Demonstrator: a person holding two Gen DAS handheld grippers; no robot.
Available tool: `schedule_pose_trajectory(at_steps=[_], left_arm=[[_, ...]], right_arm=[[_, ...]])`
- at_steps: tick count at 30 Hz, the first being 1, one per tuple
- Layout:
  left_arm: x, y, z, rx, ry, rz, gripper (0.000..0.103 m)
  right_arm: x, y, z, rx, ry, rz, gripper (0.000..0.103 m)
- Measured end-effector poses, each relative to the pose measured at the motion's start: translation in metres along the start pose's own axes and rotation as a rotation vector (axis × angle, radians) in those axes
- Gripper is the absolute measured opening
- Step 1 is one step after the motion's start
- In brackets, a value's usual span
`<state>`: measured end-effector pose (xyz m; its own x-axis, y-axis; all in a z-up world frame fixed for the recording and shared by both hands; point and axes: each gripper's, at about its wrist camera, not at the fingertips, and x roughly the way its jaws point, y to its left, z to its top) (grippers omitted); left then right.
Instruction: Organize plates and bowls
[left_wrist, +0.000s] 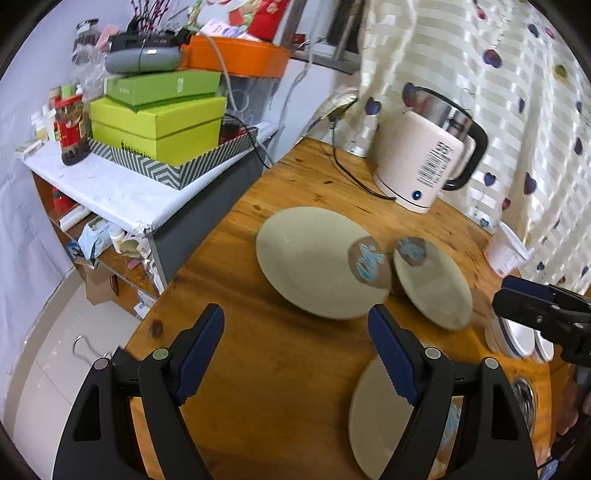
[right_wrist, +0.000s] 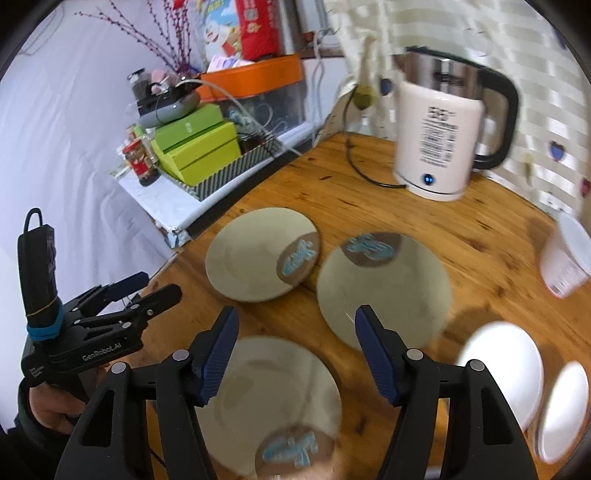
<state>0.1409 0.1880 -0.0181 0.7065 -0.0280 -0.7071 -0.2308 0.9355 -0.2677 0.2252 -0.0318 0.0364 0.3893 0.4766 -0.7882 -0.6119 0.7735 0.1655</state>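
Observation:
Three beige plates with a brown and blue mark lie on the wooden table (right_wrist: 461, 236). The far left plate (right_wrist: 258, 254) also shows in the left wrist view (left_wrist: 314, 262). The middle plate (right_wrist: 384, 288) (left_wrist: 432, 288) lies right of it. The near plate (right_wrist: 266, 402) (left_wrist: 373, 417) lies under both grippers' fingers. Two white bowls (right_wrist: 502, 373) (right_wrist: 565, 406) sit at the right. My left gripper (left_wrist: 295, 350) is open and empty above the table. My right gripper (right_wrist: 295, 350) is open and empty above the near plate.
A white electric kettle (right_wrist: 439, 140) with a black cord stands at the table's back. A white plastic cup (right_wrist: 565, 258) stands at the right edge. A cluttered shelf with green boxes (left_wrist: 159, 122) adjoins the table's left side. A curtain hangs behind.

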Motion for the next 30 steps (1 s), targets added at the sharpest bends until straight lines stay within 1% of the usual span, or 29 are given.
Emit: schedule_pose_trajectory(at_steps=[2, 5, 10, 12, 13, 15, 18, 19, 21, 24, 26, 30], left_arm=[[0.012, 0.007, 0.005, -0.028, 0.018, -0.012, 0.080], [0.028, 0.012, 0.009, -0.051, 0.041, -0.011, 0.080], [0.048, 0.019, 0.016, -0.082, 0.048, -0.008, 0.080], [0.055, 0.024, 0.019, -0.100, 0.056, -0.008, 0.076], [0.059, 0.026, 0.020, -0.111, 0.063, -0.008, 0.074], [0.066, 0.030, 0.022, -0.129, 0.072, -0.012, 0.073], [0.073, 0.034, 0.024, -0.146, 0.080, -0.019, 0.072], [0.075, 0.034, 0.024, -0.149, 0.083, -0.022, 0.070], [0.077, 0.033, 0.025, -0.146, 0.082, -0.026, 0.066], [0.080, 0.032, 0.027, -0.141, 0.092, -0.041, 0.059], [0.080, 0.030, 0.027, -0.138, 0.099, -0.052, 0.052], [0.079, 0.024, 0.028, -0.118, 0.097, -0.064, 0.044]], right_arm=[[0.019, -0.002, 0.011, 0.003, 0.023, 0.030, 0.066], [0.044, -0.006, 0.023, -0.001, 0.053, 0.046, 0.066], [0.082, -0.016, 0.046, 0.001, 0.091, 0.075, 0.065], [0.097, -0.021, 0.055, 0.004, 0.109, 0.079, 0.059], [0.105, -0.024, 0.059, 0.004, 0.118, 0.082, 0.058], [0.118, -0.029, 0.066, 0.005, 0.134, 0.088, 0.051], [0.138, -0.036, 0.071, 0.011, 0.161, 0.092, 0.047], [0.145, -0.038, 0.072, 0.011, 0.171, 0.090, 0.045], [0.156, -0.040, 0.073, 0.014, 0.193, 0.096, 0.037], [0.165, -0.037, 0.073, -0.002, 0.212, 0.102, 0.029], [0.168, -0.035, 0.072, -0.011, 0.213, 0.105, 0.023], [0.168, -0.031, 0.072, -0.012, 0.206, 0.101, 0.022]])
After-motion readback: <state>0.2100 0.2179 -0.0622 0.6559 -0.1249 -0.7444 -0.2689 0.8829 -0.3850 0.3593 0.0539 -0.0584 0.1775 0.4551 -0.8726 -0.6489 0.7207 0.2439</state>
